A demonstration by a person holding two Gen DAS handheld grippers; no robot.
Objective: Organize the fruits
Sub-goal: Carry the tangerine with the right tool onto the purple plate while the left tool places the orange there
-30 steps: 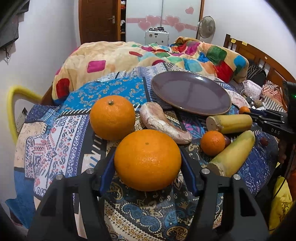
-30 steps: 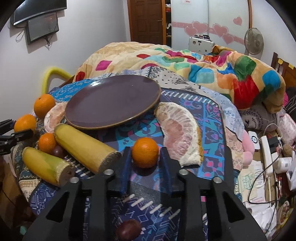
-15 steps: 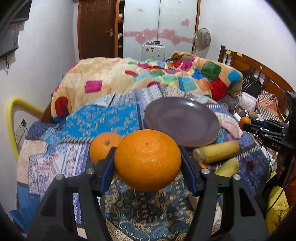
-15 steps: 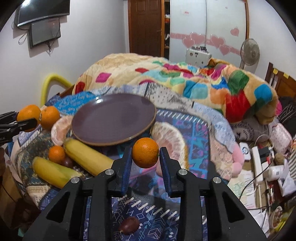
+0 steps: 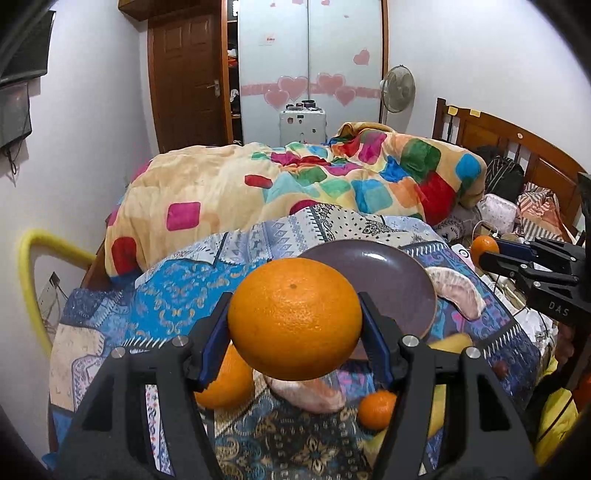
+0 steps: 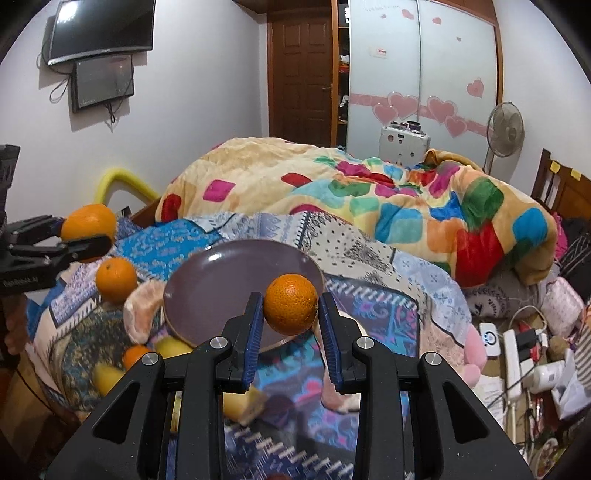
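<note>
Each tool (both raised) clamps fruit: left tool large orange, right tool small orange.

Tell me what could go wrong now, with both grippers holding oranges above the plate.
The left gripper pinches the large round orange only at its sides; it could roll out. The purple ceramic plate sits tilted on rumpled patterned cloth, so fruit set there may roll off. The right gripper and small orange could crowd the left's drop.

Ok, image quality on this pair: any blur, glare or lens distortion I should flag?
Left wrist view: heavy fisheye bending, dark vignette corners; the large orange in the left tool is sharp, the banana behind it smeared. Right wrist view: same distortion; the small orange is crisp, the bananas low left are blurred, and the TV shows glare.
</note>
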